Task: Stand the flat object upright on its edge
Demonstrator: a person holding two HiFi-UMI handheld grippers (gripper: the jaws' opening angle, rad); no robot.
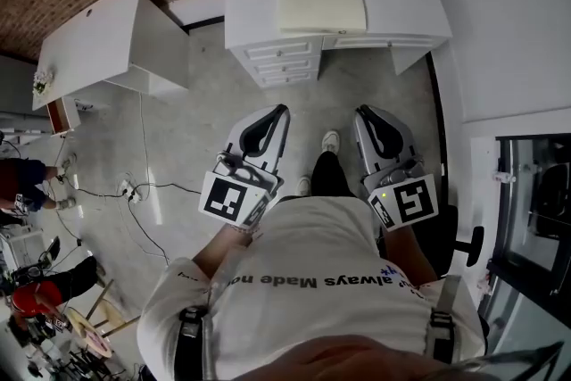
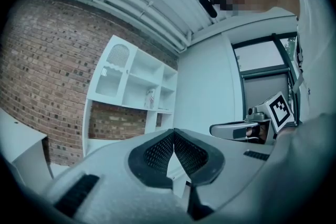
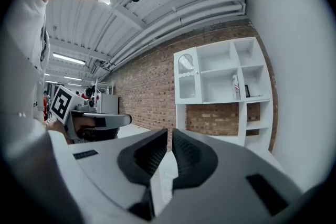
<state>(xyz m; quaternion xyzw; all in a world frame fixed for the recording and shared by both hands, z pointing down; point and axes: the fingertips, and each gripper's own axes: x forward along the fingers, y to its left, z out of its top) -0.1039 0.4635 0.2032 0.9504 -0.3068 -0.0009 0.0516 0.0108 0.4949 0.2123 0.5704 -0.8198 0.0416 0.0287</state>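
Both tools at waist level, side by side, pointing level towards the desk

Left gripper [image 1: 284,110]: tongs pressed together, tips meeting, nothing between them. Pads [image 2: 157,152] black with a fine grid texture, set in smooth pale grey shells

Right gripper [image 1: 361,111]: tongs likewise closed at the tips, only a thin seam, nothing pinched. Same black ribbed pads [image 3: 191,155]. Each tool carries a marker cube [image 1: 234,199], white faces with black squares

Below them: a grey, smooth floor [image 1: 196,129] with thin cables [image 1: 143,192] trailing across it, and a white shoe [image 1: 330,141] between the two tools

Flat object [image 1: 321,7]: thin rectangular slab, pale cream, matte, square corners. It lies flat on its broad face on the desk [image 1: 401,9], about mid-top, well apart from both grippers. Not on edge

Desk: white, smooth, angular. Under the top is a stack of three drawers [image 1: 285,62], all shut, contents not visible

Left of it stands a second white table [image 1: 89,45], top mostly bare

Farthest: a brick wall [image 3: 147,92], rough, red-brown, with pale mortar lines. Against it is a white shelf unit [image 3: 226,78] of open box compartments; one upper compartment has an arched lattice front [image 3: 185,64]. One compartment holds a small upright item [image 3: 235,86], too small to identify; the other compartments look bare
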